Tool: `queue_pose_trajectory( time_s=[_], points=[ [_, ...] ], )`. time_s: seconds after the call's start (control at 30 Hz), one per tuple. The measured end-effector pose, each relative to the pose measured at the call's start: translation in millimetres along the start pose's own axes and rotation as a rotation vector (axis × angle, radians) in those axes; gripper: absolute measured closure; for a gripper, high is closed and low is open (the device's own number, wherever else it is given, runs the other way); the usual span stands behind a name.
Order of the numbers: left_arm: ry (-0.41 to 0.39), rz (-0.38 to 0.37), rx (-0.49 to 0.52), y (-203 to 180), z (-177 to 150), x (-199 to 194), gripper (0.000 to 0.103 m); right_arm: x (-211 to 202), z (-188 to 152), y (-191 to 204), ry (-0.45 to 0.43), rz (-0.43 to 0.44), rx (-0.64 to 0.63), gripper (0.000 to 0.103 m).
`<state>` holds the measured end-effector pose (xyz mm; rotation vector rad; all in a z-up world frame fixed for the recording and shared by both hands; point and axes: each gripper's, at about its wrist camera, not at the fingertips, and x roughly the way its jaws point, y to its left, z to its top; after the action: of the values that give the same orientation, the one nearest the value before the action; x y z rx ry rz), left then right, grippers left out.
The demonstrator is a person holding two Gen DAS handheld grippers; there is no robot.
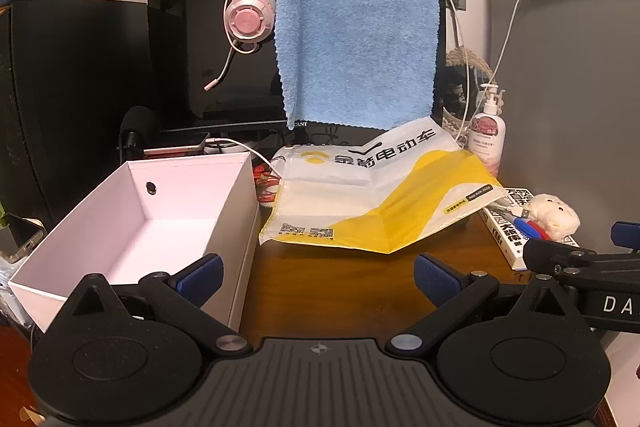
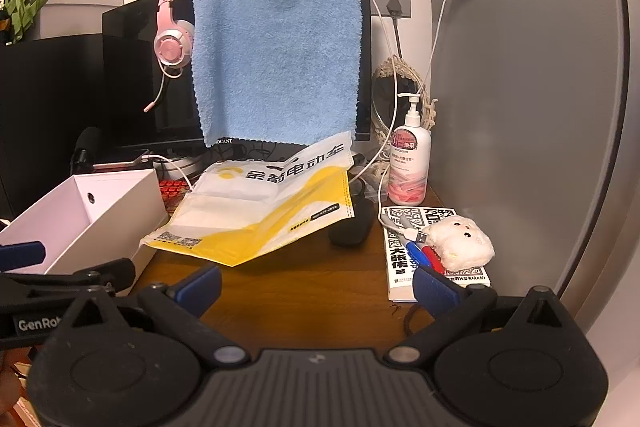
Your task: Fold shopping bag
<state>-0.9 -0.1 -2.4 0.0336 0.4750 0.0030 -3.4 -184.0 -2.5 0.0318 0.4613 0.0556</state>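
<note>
Bag (image 1: 376, 195) lies mid-desk (image 1: 340, 279), white-and-yellow, between box (image 1: 132, 227) and book (image 2: 404, 259). Far edge props against monitor base under towel (image 1: 356, 27); near corner lifts off wood, so creases not yet set. You hold left gripper (image 1: 318, 273) short of near edge, jaws full wide, nothing between them. Right gripper (image 2: 316, 285) likewise wide, empty, apart from bag. Judgement: both stay back to choose corners; raised near edge offers easiest first pinch. Plush (image 2: 458, 241) on book lies close to right path.
</note>
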Motion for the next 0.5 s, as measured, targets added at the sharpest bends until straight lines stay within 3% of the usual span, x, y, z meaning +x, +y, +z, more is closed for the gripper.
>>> queue_pose_trajectory(
  time_s=[0.5],
  points=[
    [-0.003,0.000,-0.002,1.0,1.2,-0.6,0.001,-1.4,-0.5,0.5,-0.001,-0.002,0.007,0.001]
  ],
)
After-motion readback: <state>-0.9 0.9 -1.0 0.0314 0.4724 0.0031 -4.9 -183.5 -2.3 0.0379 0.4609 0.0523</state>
